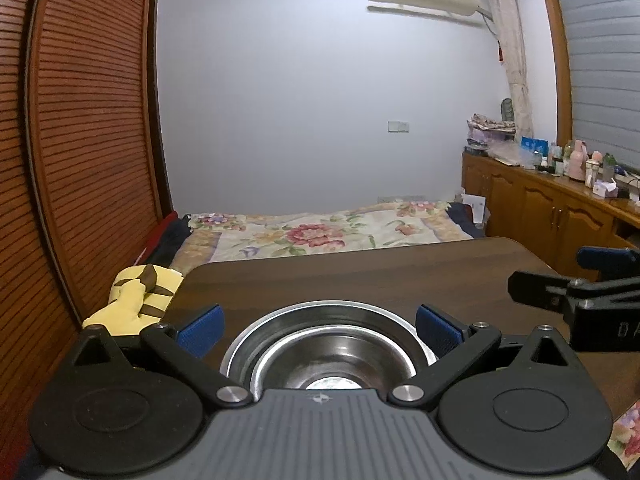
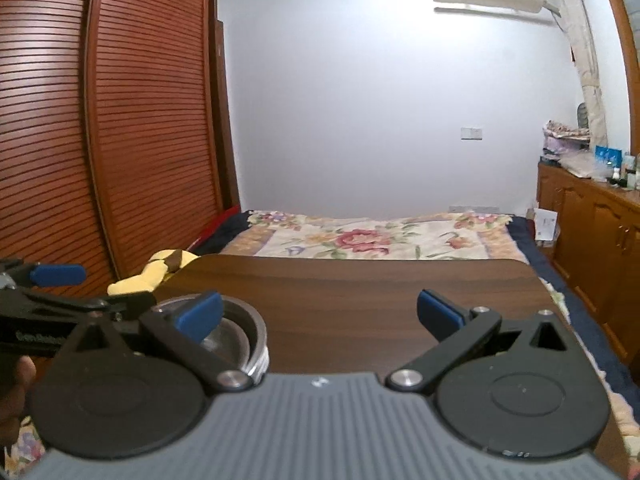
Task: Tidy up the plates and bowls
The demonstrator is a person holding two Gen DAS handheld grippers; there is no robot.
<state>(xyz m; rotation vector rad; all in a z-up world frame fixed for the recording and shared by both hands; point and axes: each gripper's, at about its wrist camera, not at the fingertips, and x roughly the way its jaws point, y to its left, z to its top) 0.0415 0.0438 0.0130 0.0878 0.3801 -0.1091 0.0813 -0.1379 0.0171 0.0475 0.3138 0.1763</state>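
On woodgrain table [image 1: 400, 272]: nested round steel bowls [image 1: 332, 344].

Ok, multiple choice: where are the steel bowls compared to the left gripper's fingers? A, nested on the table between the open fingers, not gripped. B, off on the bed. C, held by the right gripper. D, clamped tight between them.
A: the nested steel bowls sit on the table between the left gripper's spread fingers, with gaps on both sides.
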